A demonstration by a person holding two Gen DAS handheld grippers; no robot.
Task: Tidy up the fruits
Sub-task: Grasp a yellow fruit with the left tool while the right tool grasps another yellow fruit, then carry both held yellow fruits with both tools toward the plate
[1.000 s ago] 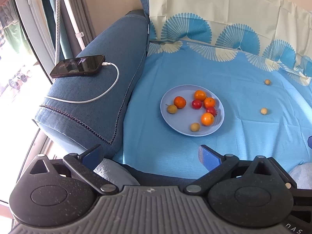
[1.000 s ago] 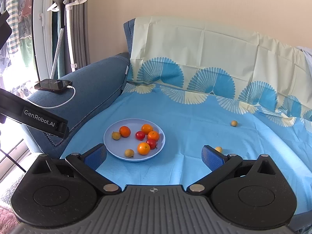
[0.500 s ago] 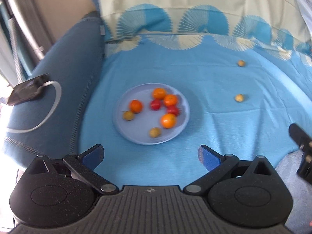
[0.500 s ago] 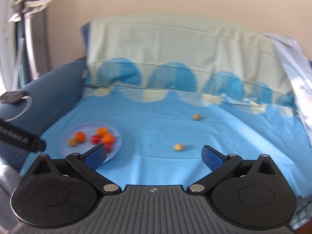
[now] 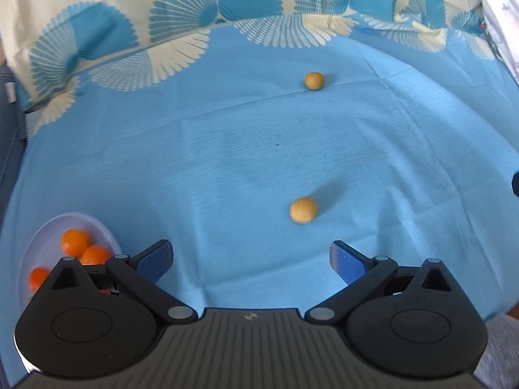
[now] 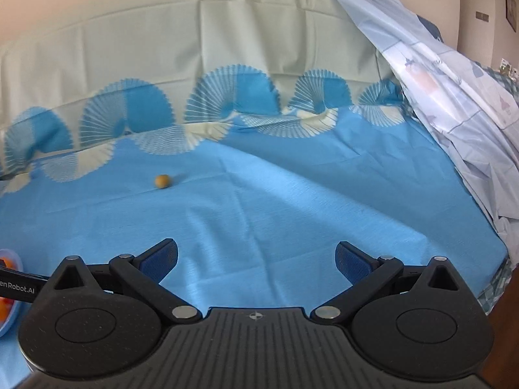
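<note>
Tan, round, matte fruit (image 5: pixel 303 210) on blue cloth (image 5: pixel 227 162), before spread left gripper (image 5: pixel 249 261); right gripper (image 6: pixel 256 259) likewise spread.

The plate (image 5: pixel 107 236) is sitting on the cloth (image 5: pixel 243 149), holding several fruits (image 5: pixel 76 240). Right of the plate, a loose fruit (image 5: pixel 303 210) is lying on the cloth, well apart from it. Another loose fruit (image 5: pixel 314 81) is lying farther behind, nearer the draped backrest (image 5: pixel 207 3).
</note>
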